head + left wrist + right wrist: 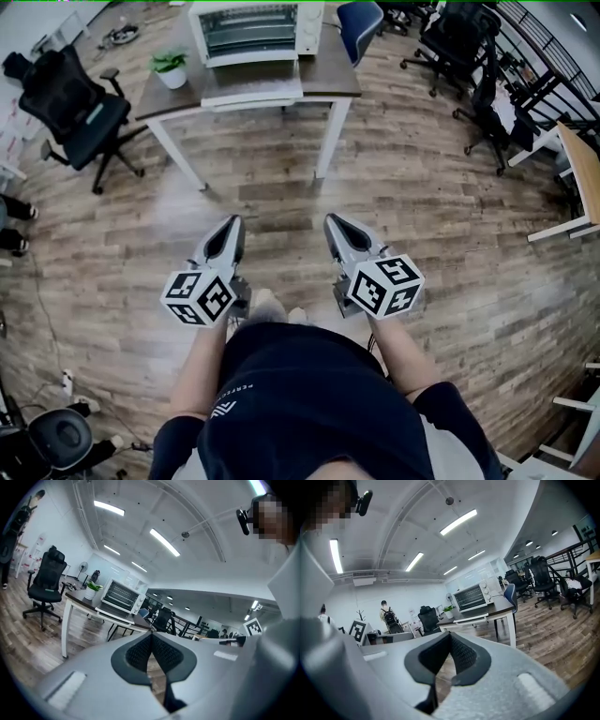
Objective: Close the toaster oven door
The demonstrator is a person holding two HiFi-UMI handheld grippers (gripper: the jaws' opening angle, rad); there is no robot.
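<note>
On the table (339,81), toaster oven (255,28) door (251,87) open, left hand-held gripper (231,225), right hand-held gripper (335,225), both closed, empty

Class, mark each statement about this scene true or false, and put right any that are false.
1. The toaster oven has its door folded down open. True.
2. The left gripper grips the door. False: it is shut on nothing, over the floor, short of the table.
3. A potted plant stands on the table beside the oven. True.
4. The right gripper has its jaws wide apart. False: they are together and empty.
</note>
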